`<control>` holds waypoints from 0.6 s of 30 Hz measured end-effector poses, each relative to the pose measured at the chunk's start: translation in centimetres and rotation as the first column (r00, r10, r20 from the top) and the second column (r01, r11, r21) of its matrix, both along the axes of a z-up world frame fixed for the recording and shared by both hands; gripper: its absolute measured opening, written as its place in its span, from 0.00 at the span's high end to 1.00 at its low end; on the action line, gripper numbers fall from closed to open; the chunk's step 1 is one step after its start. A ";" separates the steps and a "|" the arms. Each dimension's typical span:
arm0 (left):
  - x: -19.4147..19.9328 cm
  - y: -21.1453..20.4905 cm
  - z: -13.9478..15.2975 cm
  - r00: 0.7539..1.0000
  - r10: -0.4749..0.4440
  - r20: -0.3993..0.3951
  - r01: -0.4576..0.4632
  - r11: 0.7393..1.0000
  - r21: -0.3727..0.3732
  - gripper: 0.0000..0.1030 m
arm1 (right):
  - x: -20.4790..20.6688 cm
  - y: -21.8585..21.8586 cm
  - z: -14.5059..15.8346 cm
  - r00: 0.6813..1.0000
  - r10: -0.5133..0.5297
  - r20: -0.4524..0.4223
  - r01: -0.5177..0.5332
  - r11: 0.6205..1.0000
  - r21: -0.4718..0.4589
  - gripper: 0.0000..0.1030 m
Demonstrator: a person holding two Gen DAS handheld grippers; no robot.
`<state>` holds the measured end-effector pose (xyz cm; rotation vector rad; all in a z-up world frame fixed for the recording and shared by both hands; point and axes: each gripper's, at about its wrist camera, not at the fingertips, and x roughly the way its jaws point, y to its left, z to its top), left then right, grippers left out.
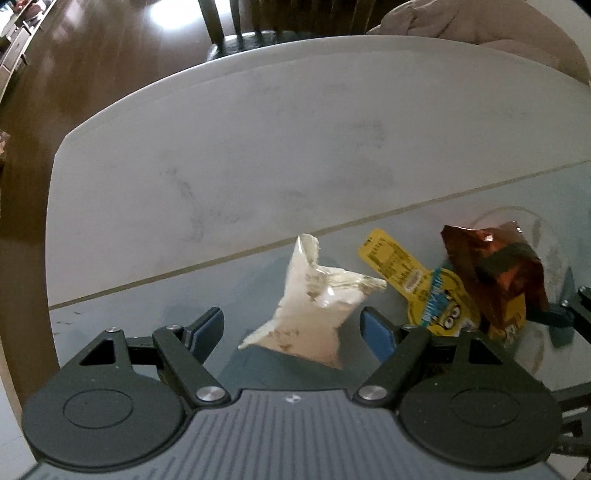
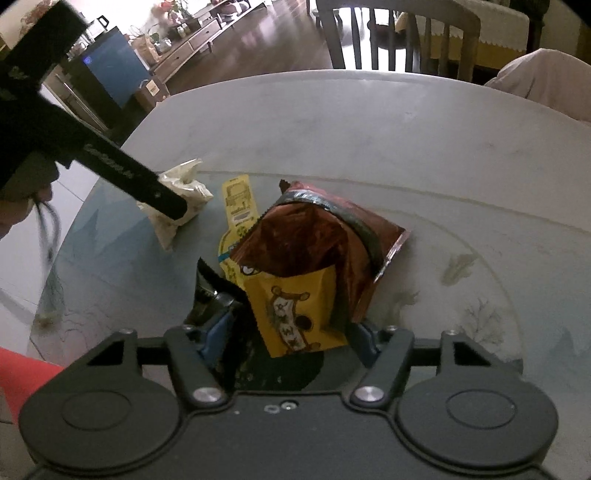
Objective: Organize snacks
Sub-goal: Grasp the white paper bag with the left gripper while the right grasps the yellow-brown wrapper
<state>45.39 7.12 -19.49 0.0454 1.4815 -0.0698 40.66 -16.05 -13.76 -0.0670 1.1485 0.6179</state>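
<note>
A white crumpled snack packet (image 1: 314, 314) lies on the glass between the fingers of my left gripper (image 1: 291, 326), which is open and points down, its blue pads clear of the packet. In the right wrist view one left finger (image 2: 162, 199) crosses the same white packet (image 2: 184, 184). A yellow Minions pouch (image 1: 402, 269) lies flat beside it, under a brown foil bag (image 2: 314, 236). My right gripper (image 2: 291, 334) stands open around a yellow bear-print packet (image 2: 295, 310), the brown bag leaning on it. A black packet (image 2: 208, 284) is by the left pad.
The snacks sit on a bluish painted glass disc (image 2: 461, 240) atop a round white table (image 1: 221, 147). A chair (image 2: 388, 33) stands at the far edge and a beige cloth (image 1: 480, 22) at the far right. A hand (image 2: 14, 210) holds the left gripper.
</note>
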 end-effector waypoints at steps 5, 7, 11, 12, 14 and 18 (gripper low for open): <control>-0.2 -0.1 -0.6 1.000 0.014 0.008 -0.014 1.000 -0.008 0.30 | -0.3 -0.3 0.0 1.000 -0.011 0.011 0.011 1.000 0.016 0.47; -0.4 -0.3 -0.9 1.000 0.016 0.000 -0.016 1.000 -0.007 0.44 | -0.4 -0.2 0.0 1.000 -0.011 0.020 0.011 1.000 0.008 0.51; -1.1 0.0 -1.1 0.999 0.044 0.009 -0.044 0.999 -0.008 0.53 | -0.9 -0.5 0.1 0.999 -0.018 0.028 0.018 1.000 0.013 0.54; -1.2 0.2 -1.1 0.998 0.055 0.012 -0.055 0.998 -0.015 0.57 | -1.0 -0.6 0.2 0.999 -0.021 0.026 0.021 1.000 0.014 0.54; -1.5 0.5 -1.0 0.997 0.082 0.013 -0.082 0.996 -0.030 0.61 | -1.2 -0.6 0.4 0.999 -0.027 0.023 0.027 1.000 0.014 0.55; -2.4 0.8 -0.7 0.994 0.107 0.027 -0.107 0.994 -0.012 0.64 | -1.5 -1.2 0.9 0.999 -0.043 0.018 0.042 0.999 0.024 0.58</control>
